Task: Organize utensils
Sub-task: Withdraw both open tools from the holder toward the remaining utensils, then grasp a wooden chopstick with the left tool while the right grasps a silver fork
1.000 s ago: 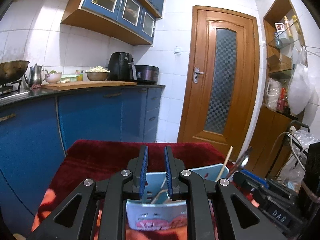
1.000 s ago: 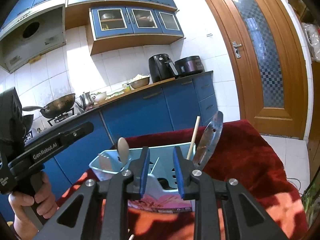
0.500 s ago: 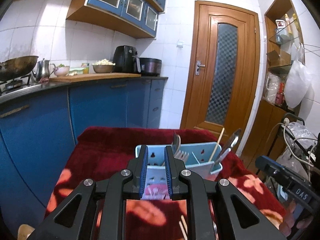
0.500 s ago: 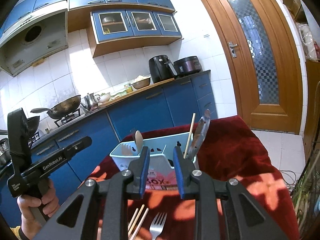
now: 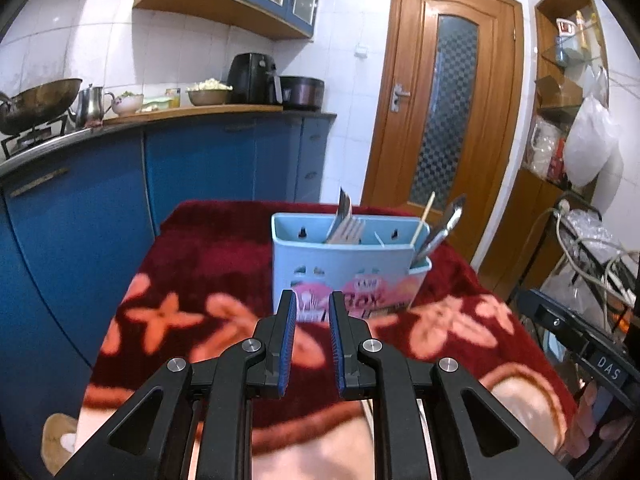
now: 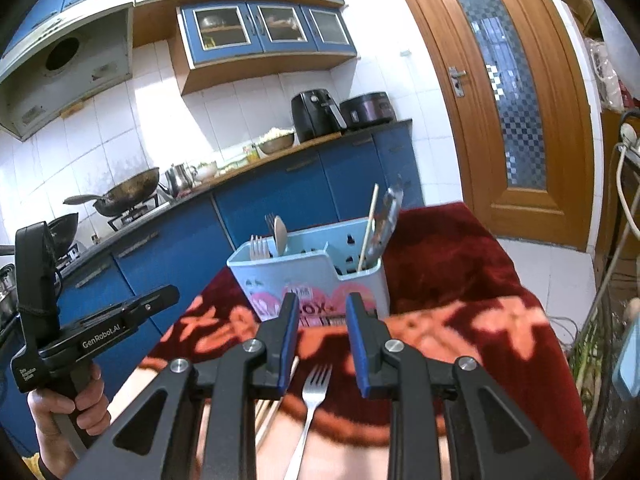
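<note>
From the left wrist camera, the left gripper point(image 5: 312, 312) hangs above a table covered with a dark red cloth point(image 5: 224, 248) patterned with pale orange flowers. Its two blue-padded jaws stand a little apart, and nothing is between them. Just past the fingertips stands a light blue utensil holder point(image 5: 340, 268), upright on the cloth, with a pink picture and lettering on its front. In the larger compartment on the left are forks point(image 5: 349, 229) with their tines up. In the smaller compartment on the right a thin wooden chopstick point(image 5: 424, 218) and a metal spoon point(image 5: 444, 226) lean to the right. At the right edge a part of the right gripper's black body point(image 5: 580, 344) shows beside the table. Behind the table run blue kitchen cupboards point(image 5: 200, 168), and a wooden door point(image 5: 448, 112) stands to the right.

From the right wrist camera, the right gripper point(image 6: 322, 312) is over the near part of the cloth point(image 6: 452, 264), its jaws parted with nothing between them. Under the gap lies a metal fork point(image 6: 310, 404) flat on the cloth, tines pointing towards the holder point(image 6: 312, 276). Just left of the fork lie wooden chopsticks point(image 6: 272, 408), partly hidden by the left jaw. The holder stands beyond the fingertips, with a fork point(image 6: 259, 248) and a spoon point(image 6: 280, 236) on its left side, and a chopstick point(image 6: 369, 228) and a flat metal utensil point(image 6: 388, 216) on its right. At the lower left a hand point(image 6: 68, 412) grips the handle of the left gripper point(image 6: 152, 302), well apart from the holder.
</note>
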`<action>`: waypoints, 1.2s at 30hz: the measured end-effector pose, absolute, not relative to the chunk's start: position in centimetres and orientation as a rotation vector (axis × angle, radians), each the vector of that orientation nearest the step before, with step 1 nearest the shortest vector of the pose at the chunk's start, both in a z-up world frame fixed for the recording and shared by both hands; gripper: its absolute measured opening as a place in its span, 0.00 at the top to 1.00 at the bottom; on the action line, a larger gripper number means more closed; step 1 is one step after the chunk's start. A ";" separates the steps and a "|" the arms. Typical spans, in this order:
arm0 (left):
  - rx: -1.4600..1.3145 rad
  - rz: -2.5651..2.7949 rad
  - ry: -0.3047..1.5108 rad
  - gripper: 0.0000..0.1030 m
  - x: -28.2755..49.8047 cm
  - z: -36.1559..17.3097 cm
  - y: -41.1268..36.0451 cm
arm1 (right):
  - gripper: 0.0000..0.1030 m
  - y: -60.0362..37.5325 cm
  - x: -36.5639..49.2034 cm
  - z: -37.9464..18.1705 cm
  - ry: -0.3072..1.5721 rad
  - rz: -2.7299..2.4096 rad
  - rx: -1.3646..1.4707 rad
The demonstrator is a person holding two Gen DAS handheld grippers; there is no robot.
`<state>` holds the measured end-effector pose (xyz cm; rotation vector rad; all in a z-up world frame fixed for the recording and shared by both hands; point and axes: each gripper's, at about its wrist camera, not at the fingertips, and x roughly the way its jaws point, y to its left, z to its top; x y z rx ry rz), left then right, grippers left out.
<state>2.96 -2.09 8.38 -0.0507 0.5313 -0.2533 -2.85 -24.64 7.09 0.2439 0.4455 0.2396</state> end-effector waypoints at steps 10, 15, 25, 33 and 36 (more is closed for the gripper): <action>-0.057 -0.258 0.646 0.84 2.3 6.0 -2.3 | 0.74 -25.5 -4.3 4.8 0.539 0.218 0.275; -0.059 -0.264 0.720 0.84 2.5 4.5 -2.8 | 0.74 -26.3 -4.6 3.3 0.589 0.202 0.292; -0.102 -0.298 0.871 0.84 3.8 1.4 -4.2 | 0.74 -28.0 -4.6 0.8 0.653 0.182 0.353; -0.122 -0.367 0.952 0.84 4.2 0.0 -5.8 | 0.74 -29.0 -4.8 0.0 0.668 0.176 0.374; -0.134 -0.383 0.970 0.84 4.3 -0.3 -6.1 | 0.74 -29.2 -4.7 -0.2 0.672 0.176 0.380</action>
